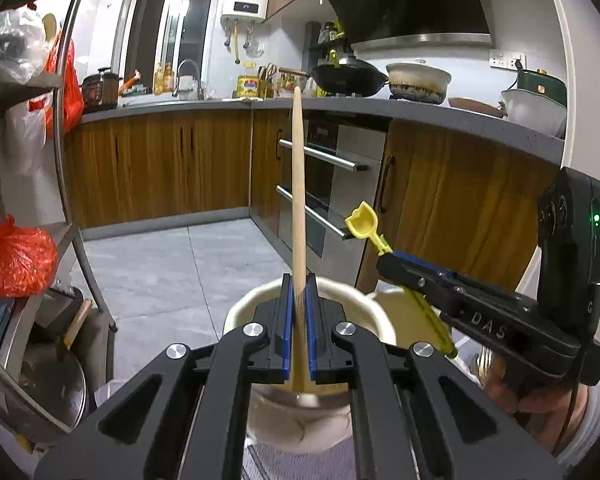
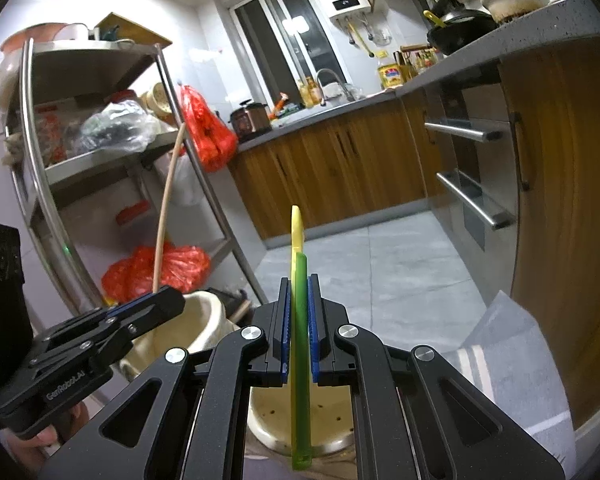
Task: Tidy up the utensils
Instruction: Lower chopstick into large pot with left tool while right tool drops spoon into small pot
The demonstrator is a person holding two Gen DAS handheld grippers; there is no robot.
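My left gripper (image 1: 299,292) is shut on a long wooden stick-like utensil (image 1: 299,184) that stands upright over a cream ceramic holder (image 1: 244,304). The same gripper (image 2: 156,300) and wooden utensil (image 2: 166,208) show at the left of the right wrist view. My right gripper (image 2: 299,292) is shut on a yellow-green plastic utensil (image 2: 299,264), held upright over a second cream holder (image 2: 268,428) with a perforated bottom. In the left wrist view the right gripper (image 1: 388,258) holds that utensil with its yellow scoop end (image 1: 364,222) up.
A metal rack (image 2: 40,184) with red and clear bags stands at the left. Wooden cabinets (image 1: 160,168) and an oven (image 1: 332,184) with bar handles line the back and right. The counter (image 1: 420,110) carries a wok, pots and bottles. Grey tile floor (image 1: 172,264) lies ahead.
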